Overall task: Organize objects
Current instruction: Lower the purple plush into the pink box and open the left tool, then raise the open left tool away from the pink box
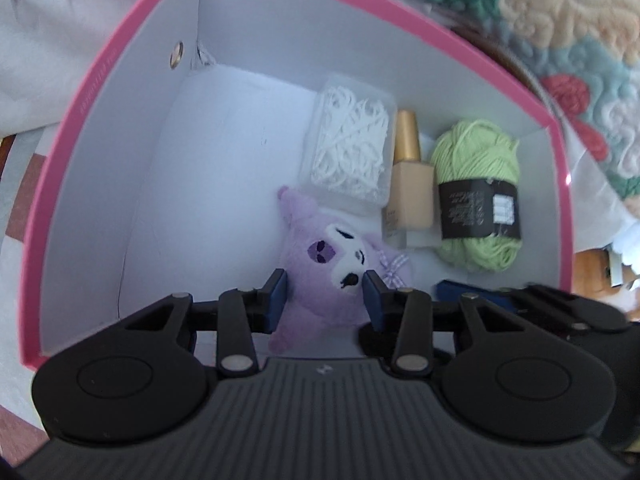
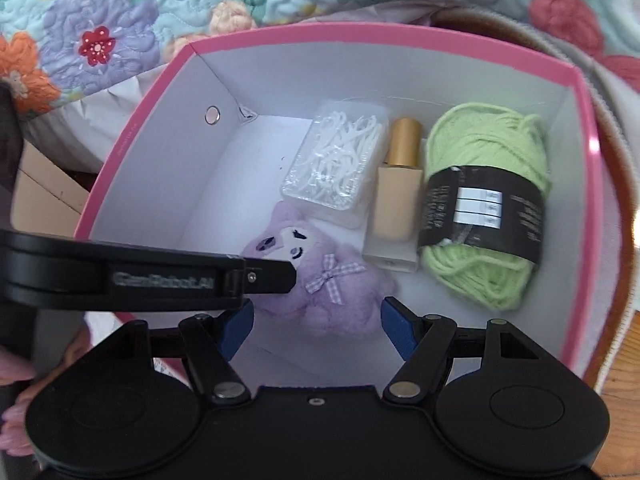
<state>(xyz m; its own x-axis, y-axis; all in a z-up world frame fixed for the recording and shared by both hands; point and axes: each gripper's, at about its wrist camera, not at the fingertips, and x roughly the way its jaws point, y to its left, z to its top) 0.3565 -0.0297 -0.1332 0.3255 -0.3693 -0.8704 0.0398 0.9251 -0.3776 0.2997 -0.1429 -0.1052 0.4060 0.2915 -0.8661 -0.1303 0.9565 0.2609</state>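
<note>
Left hand-held gripper (image 1: 326,294) reaches down into the pink box (image 1: 100,92), its blue pads narrowed on either side of the purple plush (image 1: 320,280), whether squeezing it I cannot tell. Right hand-held gripper (image 2: 316,328) hangs wide and empty just over the same plush. Beyond the plush lie a floss case (image 1: 350,146), a bottle (image 1: 410,176) and green yarn (image 1: 478,196).

Quilted floral bedspread (image 2: 120,32) fills the bkgd: lilac, orange, pink & teal blooms on pale blue. Plain pale cloth (image 1: 60,40) lies rumpled at upper left of left wrist view. Strip of wood floor (image 2: 624,360) at right edge; soft daylight, no hard shadows.
</note>
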